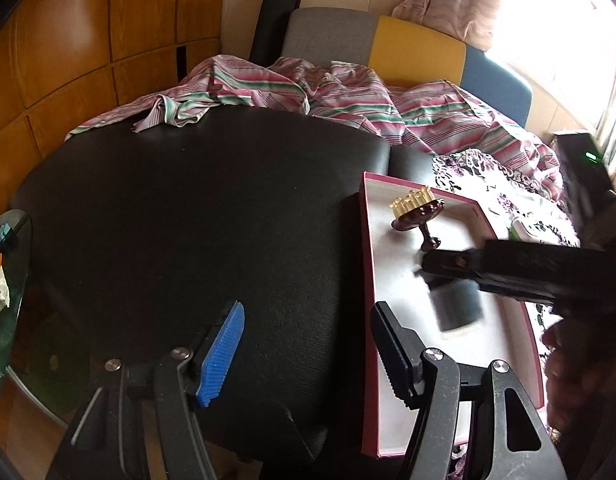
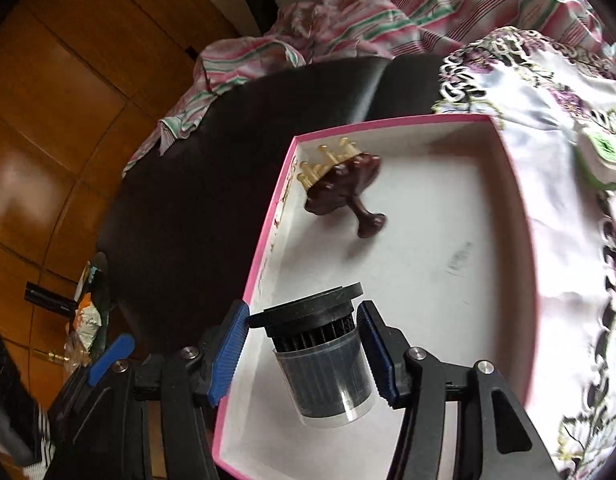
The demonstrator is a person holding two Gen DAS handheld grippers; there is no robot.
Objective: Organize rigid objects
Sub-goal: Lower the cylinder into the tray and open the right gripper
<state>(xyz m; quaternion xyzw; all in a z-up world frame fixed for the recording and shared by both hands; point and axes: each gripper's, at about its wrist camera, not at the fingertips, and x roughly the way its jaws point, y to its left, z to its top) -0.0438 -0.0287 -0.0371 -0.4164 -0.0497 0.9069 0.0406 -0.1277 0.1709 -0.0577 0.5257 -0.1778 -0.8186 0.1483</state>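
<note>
Right hand-held gripper (image 2: pixel 303 354) sat spread around cylinder filter (image 2: pixel 324 360) inside pink box (image 2: pixel 267 240), jaws not touching. Brown massager (image 2: pixel 340 188) lay at 12 o'clock. Left hand-held gripper (image 1: pixel 308 354) gaped, holding nothing.

Home bedroom, I'd say: rumpled striped bedsheet (image 1: pixel 348 96) ahead of my left gripper, wooden wardrobe panels (image 1: pixel 87 40) off its left, curtained window (image 1: pixel 548 20) to the far right, padded headboard (image 1: pixel 408 44) behind.
</note>
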